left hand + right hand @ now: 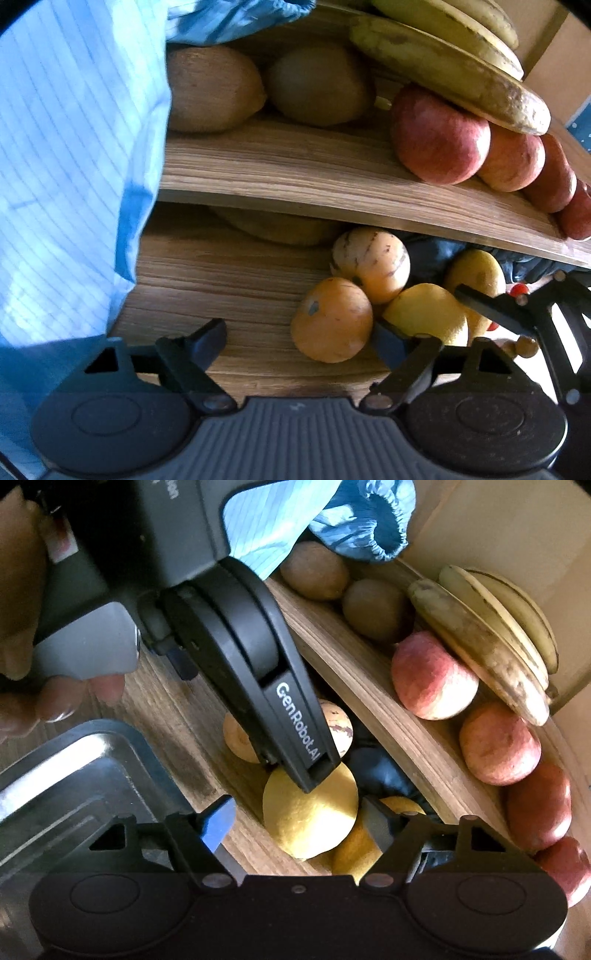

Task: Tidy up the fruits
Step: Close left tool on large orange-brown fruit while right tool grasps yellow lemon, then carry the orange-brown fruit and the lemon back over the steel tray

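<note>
Left tongs (299,341): jaws apart, nothing between them; low over the wood-grain bench (229,280), just beside the orange-yellow round fruit (332,319).
Right tongs (299,825): jaws spread wide, straddling the round yellow lemon (310,812); can't tell if the pads touch it. No clamp seen.
Lemon: on the bench, lower level, below the curved wooden shelf (295,173). The tip of the left tool's black finger, w/ "GenRobot.AI" lettering, lies over its top in the right wrist view. A 2nd yellow fruit (356,849) sits right behind it, touching.
Nearby fruit: pale yellow melon-like fruit w/ purple streaks (371,260) touching the orange-yellow one; both next to the lemon.
Shelf, upper level: two brown kiwis (212,88) side by side at the back; row of red apples (439,136) along the front edge; spotted yellow bananas (450,70) resting on top of the apples.
Sleeve: light blue striped cloth sleeve (74,147), fills the left of the left wrist view.
Tray: shiny metal tray (74,786) on the bench, left of the right tongs.
</note>
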The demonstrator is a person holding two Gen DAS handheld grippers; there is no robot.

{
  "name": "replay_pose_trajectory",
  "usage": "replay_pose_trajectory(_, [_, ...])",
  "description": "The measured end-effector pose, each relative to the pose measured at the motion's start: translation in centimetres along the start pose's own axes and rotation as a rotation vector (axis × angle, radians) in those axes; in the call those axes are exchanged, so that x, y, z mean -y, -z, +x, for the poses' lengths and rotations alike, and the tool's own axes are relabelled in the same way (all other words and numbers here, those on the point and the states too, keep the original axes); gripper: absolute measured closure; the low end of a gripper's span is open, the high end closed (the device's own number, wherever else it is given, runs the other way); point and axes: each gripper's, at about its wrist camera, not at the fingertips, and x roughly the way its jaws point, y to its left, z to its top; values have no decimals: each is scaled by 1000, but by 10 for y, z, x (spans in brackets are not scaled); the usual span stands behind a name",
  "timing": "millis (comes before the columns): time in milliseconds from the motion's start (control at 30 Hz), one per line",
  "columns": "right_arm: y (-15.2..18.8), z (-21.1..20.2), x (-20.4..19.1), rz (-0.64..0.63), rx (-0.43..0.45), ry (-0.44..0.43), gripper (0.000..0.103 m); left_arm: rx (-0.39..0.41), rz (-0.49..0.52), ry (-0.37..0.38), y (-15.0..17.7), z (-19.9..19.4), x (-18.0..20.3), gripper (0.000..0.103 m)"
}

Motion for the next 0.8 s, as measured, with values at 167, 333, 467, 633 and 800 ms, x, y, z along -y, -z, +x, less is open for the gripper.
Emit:
replay_pose_trajectory(167, [-6,8,-7,-52,-26,29,28,9,2,10,-1,0,6,24])
replay_pose_trajectory(333, [-11,16,-10,-70,-44,36,30,15,9,33,5,-5,9,35])
replay_pose_trajectory(467, [-14,19,-11,-75,-45,47,39,14,15,60,8,-10,15,49])
replay_pose_trajectory(633, [-13,17,-11,-66,-42,57,42,17,16,74,10,-9,16,54])
replay_pose_trajectory(800, [-11,10,-11,-52,-40,60,45,20,8,75,16,-7,14,55])
